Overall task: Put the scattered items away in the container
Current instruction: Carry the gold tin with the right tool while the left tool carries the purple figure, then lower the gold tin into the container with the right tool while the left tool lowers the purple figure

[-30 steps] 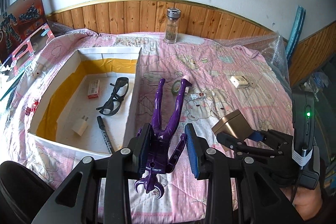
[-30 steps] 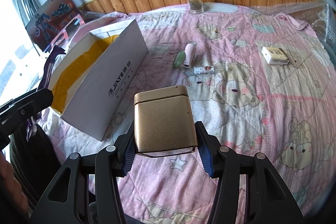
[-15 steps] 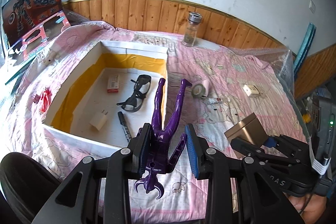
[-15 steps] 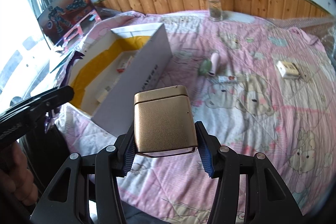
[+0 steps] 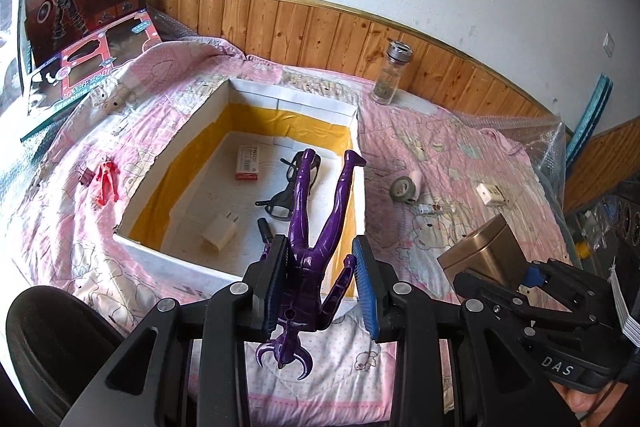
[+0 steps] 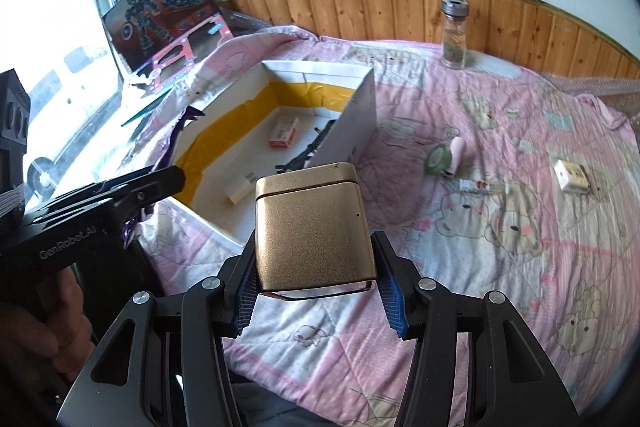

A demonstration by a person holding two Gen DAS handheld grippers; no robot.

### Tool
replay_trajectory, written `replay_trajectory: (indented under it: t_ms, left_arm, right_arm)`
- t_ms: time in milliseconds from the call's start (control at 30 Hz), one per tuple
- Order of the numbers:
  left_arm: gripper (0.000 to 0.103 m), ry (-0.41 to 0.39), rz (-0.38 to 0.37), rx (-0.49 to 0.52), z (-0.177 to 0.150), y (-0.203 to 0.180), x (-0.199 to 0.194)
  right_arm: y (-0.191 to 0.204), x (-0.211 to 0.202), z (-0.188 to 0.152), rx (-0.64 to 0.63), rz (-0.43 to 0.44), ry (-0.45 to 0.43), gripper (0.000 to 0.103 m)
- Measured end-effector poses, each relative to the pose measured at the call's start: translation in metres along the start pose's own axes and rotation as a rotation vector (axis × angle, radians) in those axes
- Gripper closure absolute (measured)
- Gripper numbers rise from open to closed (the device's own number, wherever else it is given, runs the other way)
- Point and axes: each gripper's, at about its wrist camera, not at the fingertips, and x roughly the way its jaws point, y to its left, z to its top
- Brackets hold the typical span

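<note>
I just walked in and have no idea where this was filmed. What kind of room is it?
Probably a bedroom at home: a pink cartoon quilt covers what looks like a bed, wood panelling runs along the wall, and a toy robot package leans by the window.

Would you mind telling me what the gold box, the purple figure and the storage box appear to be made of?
Gold box: likely metal tin, brushed satin sheen, seamed lid. Purple figure: glossy moulded plastic, with sharp highlights. Storage box: apparently white cardboard, with thin, matte walls and yellow tape lining inside.
</note>
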Motion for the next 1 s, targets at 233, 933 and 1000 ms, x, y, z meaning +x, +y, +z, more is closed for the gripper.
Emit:
replay_trajectory:
  t_ms: [233, 933, 1000]
  left_arm:
    - [0.069, -0.021, 0.006, -0.043, 0.006, 0.023, -0.007]
    - [0.069, -0.067, 0.033, -0.138, 0.03, 0.084, -0.016]
    - [0.07, -0.068, 0.036, -0.141, 0.033, 0.087, -0.014]
  right_arm:
    - [0.027, -0.003, 0.008, -0.048, 0.026, -0.005, 0.048]
    - [0.085, 0.009, 0.045, -0.153, 0.104, -0.012, 0.048]
    - [0.088, 0.011, 0.05, -0.16, 0.108, -0.013, 0.048]
